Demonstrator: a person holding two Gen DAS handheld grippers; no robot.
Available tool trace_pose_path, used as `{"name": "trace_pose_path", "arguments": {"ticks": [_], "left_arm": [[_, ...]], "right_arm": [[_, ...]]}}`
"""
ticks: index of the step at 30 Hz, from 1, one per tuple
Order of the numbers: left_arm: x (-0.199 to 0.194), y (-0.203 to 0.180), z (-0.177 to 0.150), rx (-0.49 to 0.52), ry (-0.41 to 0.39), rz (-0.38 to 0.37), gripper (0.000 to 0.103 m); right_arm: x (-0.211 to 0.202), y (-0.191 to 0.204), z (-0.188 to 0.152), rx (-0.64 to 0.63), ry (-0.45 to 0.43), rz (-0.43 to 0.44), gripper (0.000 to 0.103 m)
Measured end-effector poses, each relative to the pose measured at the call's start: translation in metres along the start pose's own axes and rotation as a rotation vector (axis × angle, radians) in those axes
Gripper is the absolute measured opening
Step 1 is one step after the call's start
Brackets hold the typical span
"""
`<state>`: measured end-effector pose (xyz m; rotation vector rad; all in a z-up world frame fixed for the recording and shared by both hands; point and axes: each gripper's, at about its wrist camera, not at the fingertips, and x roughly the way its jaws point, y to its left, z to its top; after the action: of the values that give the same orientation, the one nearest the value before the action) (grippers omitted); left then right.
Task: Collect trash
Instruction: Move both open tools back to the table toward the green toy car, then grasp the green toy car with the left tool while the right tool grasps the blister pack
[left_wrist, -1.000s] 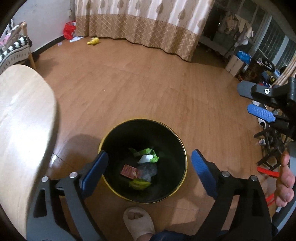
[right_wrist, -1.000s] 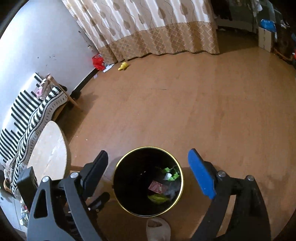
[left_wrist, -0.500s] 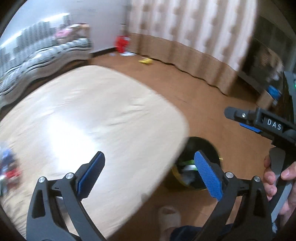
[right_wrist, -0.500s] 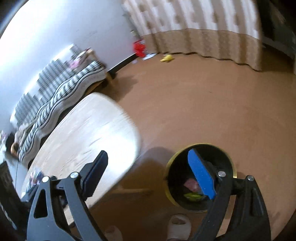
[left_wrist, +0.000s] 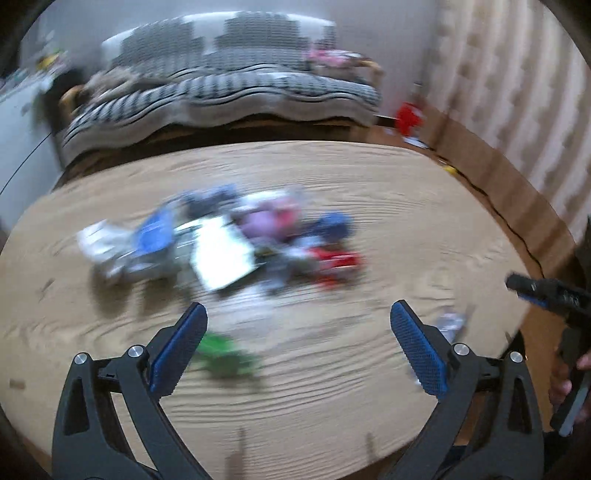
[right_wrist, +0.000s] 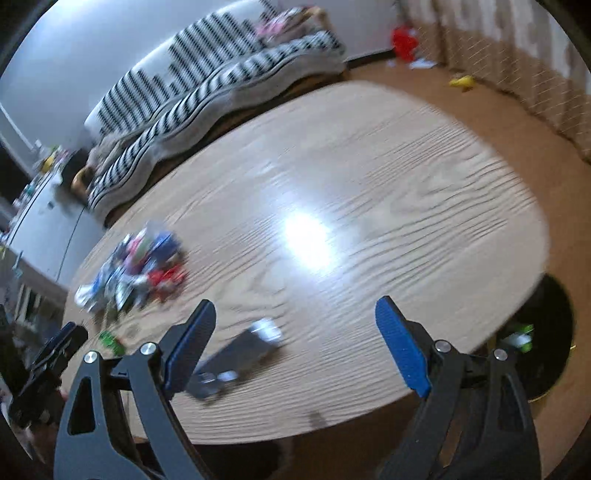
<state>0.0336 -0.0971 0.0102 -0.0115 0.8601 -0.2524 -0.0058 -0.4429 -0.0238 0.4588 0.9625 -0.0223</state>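
Two grippers, the left gripper (left_wrist: 297, 338) with fingers opening wide and the right gripper (right_wrist: 295, 338) spread wide, both empty, hover over a table (left_wrist: 406, 229) whose blurred trash pile (left_wrist: 229, 240) lies mid-frame.

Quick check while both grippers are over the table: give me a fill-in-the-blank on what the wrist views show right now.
1. The pile of trash lies on the wooden ____.
2. The lone scrap nearest the left gripper is ____ in colour.
3. The black bin stands on the floor, partly hidden under the table's ____.
4. The right gripper has ____ between its jaws.

Missing words: table; green; edge; nothing
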Motion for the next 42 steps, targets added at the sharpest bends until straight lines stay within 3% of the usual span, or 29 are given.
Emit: {"name": "trace_pose_path", "arguments": {"ticks": [3, 7, 13, 20, 27, 29, 31, 32, 34, 36, 37, 42], "left_arm": [[-0.005, 0.041, -0.008, -0.061, 0.010, 0.040, 0.096], [0.002, 0.073, -0.018, -0.120, 0.048, 0.063, 0.096], [0.035, 0.075, -0.024, -0.152, 0.153, 0.049, 0.096], [0.060, 0.060, -0.025, -0.155, 0.203, 0.125, 0.096], [0.074, 0.058, -0.030, -0.193, 0.256, 0.108, 0.096], [0.074, 0.058, -0.030, -0.195, 0.251, 0.112, 0.096], [0.075, 0.056, -0.030, -0.194, 0.245, 0.117, 0.096], [0.075, 0.054, -0.031, -0.189, 0.240, 0.121, 0.091], [0.074, 0.050, -0.029, -0.161, 0.223, 0.141, 0.075], [0.076, 0.046, -0.026, -0.151, 0.221, 0.127, 0.074], [0.076, 0.044, -0.026, -0.146, 0.224, 0.123, 0.074], [0.075, 0.032, -0.021, -0.117, 0.222, 0.112, 0.073]], "right_arm": [[0.018, 0.030, -0.015, -0.043, 0.062, 0.015, 0.085], [0.026, 0.051, -0.035, -0.111, 0.086, -0.029, 0.085], [0.028, 0.053, -0.046, -0.124, 0.092, -0.069, 0.085], [0.032, 0.046, -0.049, -0.090, 0.117, -0.065, 0.085], [0.049, 0.059, -0.051, -0.089, 0.164, -0.048, 0.085], [0.055, 0.065, -0.052, -0.100, 0.168, -0.056, 0.080], [0.060, 0.070, -0.052, -0.119, 0.163, -0.077, 0.065], [0.061, 0.072, -0.052, -0.136, 0.160, -0.089, 0.060], [0.062, 0.077, -0.050, -0.165, 0.154, -0.102, 0.039], [0.064, 0.079, -0.049, -0.187, 0.158, -0.096, 0.025], [0.065, 0.080, -0.050, -0.195, 0.163, -0.094, 0.021], [0.058, 0.086, -0.049, -0.251, 0.135, -0.101, 0.020]]}}
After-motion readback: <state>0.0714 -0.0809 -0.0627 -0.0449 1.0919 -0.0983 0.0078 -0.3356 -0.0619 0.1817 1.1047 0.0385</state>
